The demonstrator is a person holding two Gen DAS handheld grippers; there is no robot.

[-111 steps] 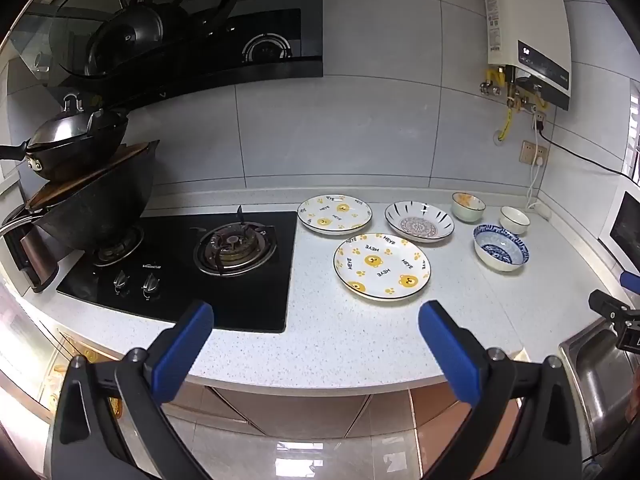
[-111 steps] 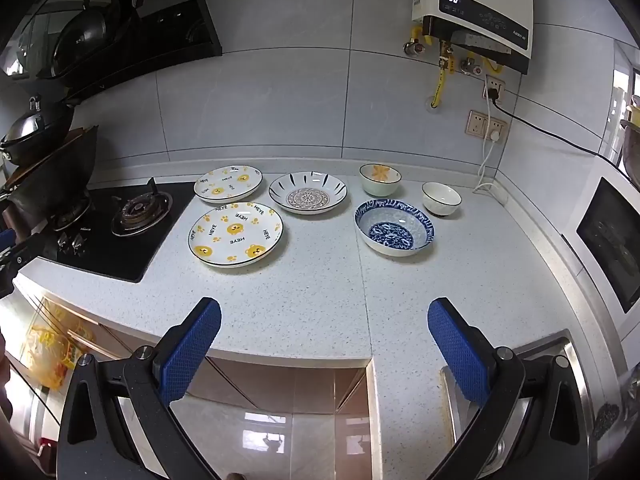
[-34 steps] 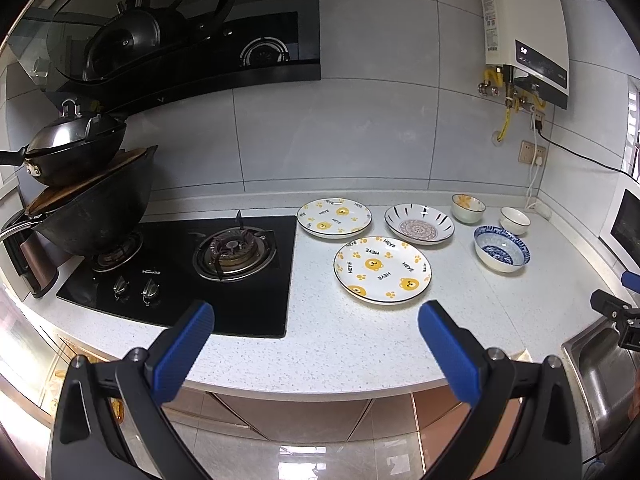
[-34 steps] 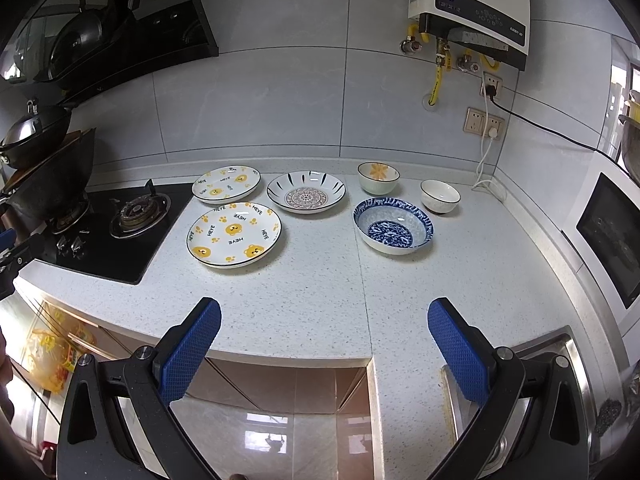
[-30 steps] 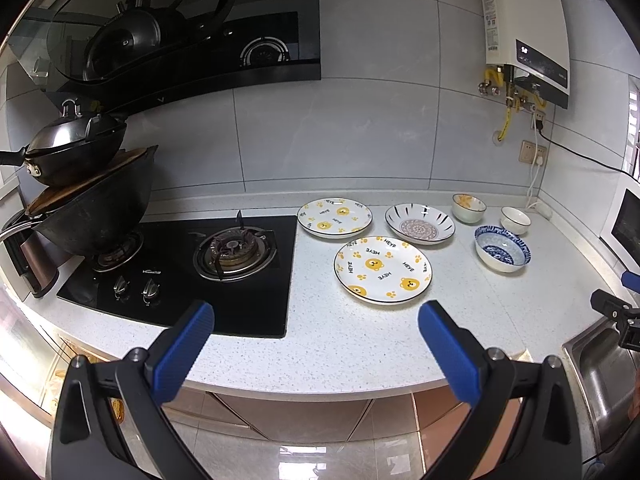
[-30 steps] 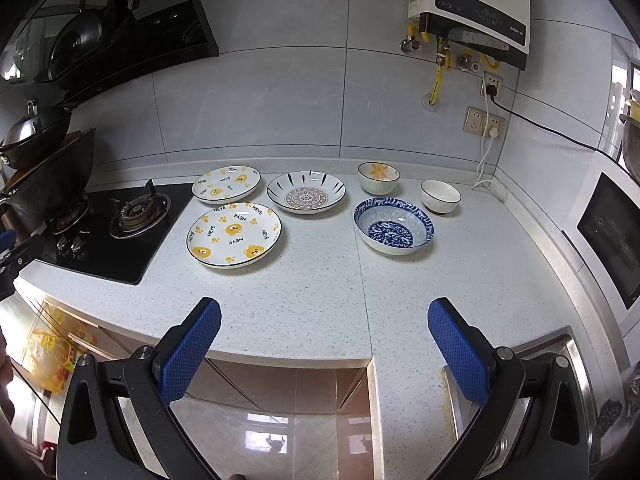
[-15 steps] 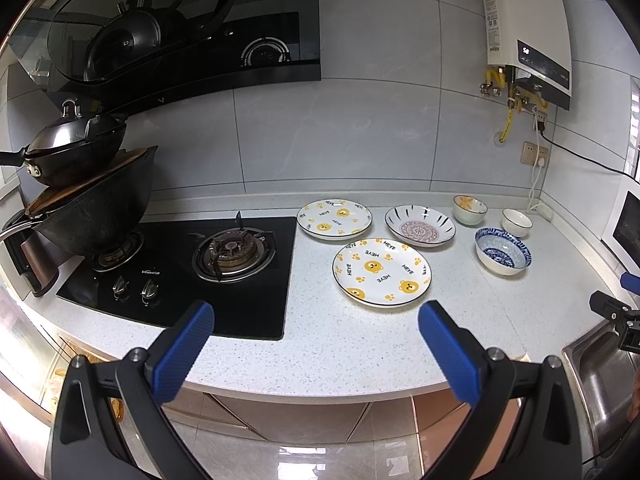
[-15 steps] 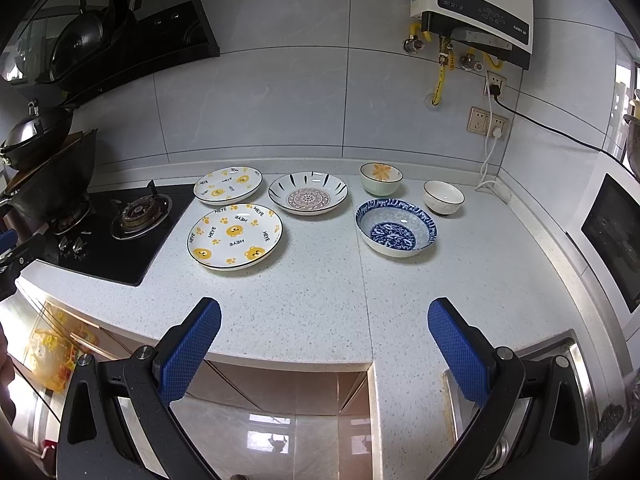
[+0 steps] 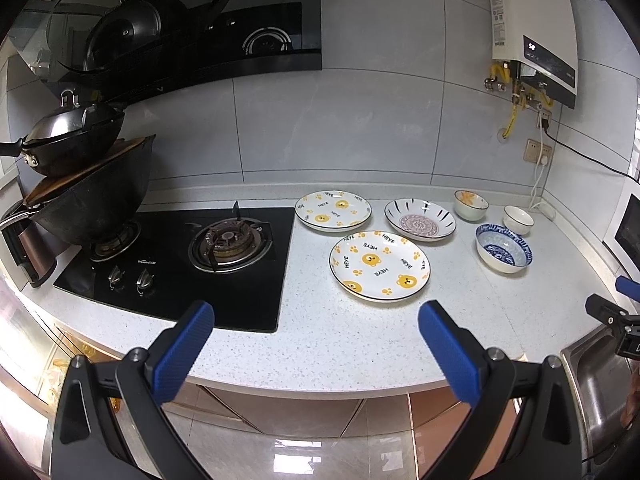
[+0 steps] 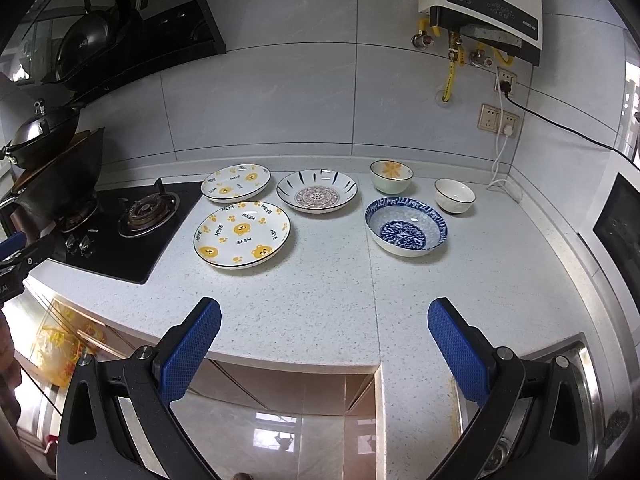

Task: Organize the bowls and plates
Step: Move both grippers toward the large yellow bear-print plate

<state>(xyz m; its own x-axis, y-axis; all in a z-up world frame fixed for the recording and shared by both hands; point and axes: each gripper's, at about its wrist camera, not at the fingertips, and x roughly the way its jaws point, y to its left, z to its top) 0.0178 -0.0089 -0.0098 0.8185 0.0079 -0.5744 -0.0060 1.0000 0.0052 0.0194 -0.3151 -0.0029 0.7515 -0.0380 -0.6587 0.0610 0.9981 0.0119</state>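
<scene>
Both claws spread, holding nothing: left claw (image 9: pixel 316 316), right claw (image 10: pixel 324 312). Blue bowl (image 10: pixel 406 226) seemingly empty; bear plate (image 10: pixel 242 234) bare.

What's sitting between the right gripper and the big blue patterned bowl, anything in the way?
Nothing visible. The right gripper is open and hangs over the counter's front edge, and only bare counter lies between it and the blue patterned bowl. The white bowl and flower bowl sit behind it.

both tongs (image 9: pixel 316 340) (image 10: pixel 324 340): black arms, silver screws, blue textured pads.
</scene>
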